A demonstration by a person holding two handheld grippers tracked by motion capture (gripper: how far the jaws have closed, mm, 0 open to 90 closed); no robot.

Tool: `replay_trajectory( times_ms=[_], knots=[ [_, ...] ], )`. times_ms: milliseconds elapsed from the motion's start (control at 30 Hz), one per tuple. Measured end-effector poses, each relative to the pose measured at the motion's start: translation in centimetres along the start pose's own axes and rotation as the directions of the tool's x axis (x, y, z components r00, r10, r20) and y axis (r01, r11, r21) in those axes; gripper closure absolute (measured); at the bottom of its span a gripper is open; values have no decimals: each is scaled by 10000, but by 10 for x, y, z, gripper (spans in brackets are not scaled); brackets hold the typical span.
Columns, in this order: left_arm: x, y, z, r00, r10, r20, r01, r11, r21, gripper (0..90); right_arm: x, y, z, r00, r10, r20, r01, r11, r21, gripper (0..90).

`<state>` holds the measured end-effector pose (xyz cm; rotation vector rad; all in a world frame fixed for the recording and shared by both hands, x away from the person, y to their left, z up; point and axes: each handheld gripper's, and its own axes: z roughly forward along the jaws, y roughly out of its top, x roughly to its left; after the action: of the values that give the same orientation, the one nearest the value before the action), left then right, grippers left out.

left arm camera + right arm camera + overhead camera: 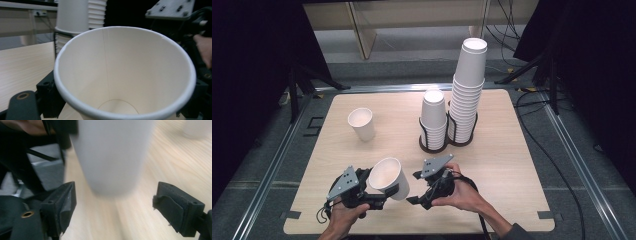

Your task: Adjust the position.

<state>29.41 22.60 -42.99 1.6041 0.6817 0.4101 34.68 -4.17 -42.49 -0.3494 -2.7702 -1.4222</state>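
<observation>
Paper cup [388, 176] sits clamped between the fingers of the left gripper [379, 192], near the front edge of the wooden surface [502, 165]. It is tilted: its long axis slants, the open mouth facing up and toward the person, the narrow base pointing away and to the right, toward the right gripper [414, 192]. The cup is plain white, tapered, with a rolled rim, a straight seam down the inside wall and a round flat bottom visible inside [117, 110]. The right gripper's fingers [60, 205] are spread wide with nothing between them, the cup's blurred base just ahead. Farther back stand 1 single cup [361, 123] and 2 cup stacks [433, 120] in a black wire holder [424, 142].
</observation>
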Motion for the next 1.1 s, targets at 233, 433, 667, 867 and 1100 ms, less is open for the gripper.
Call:
replay_trajectory(
  times_ms=[233, 433, 667, 867, 1100],
  knots=[
    [14, 2, 4, 9864, 1143, -1180, -1078, 9924, 596, 144, -9, -21, -23, 9883, 512, 1434, -579, 9974, 429, 213],
    [27, 5, 8, 9797, 1037, -1718, -882, 9915, 952, 144, -10, -31, -32, 9777, 661, 1991, -788, 9953, 568, 212],
    [45, 7, 25, 9700, 930, -2246, -644, 9892, 1317, 144, -5, -43, -40, 9661, 775, 2463, -1000, 9917, 804, 209],
    [60, 9, 45, 9576, 988, -2707, -589, 9866, 1520, 144, -2, -53, -43, 9600, 696, 2713, -992, 9903, 969, 207],
    [74, 12, 58, 9484, 762, -3078, -317, 9886, 1470, 144, 0, -56, -43, 9613, 743, 2652, -1036, 9897, 983, 207]
  ],
)
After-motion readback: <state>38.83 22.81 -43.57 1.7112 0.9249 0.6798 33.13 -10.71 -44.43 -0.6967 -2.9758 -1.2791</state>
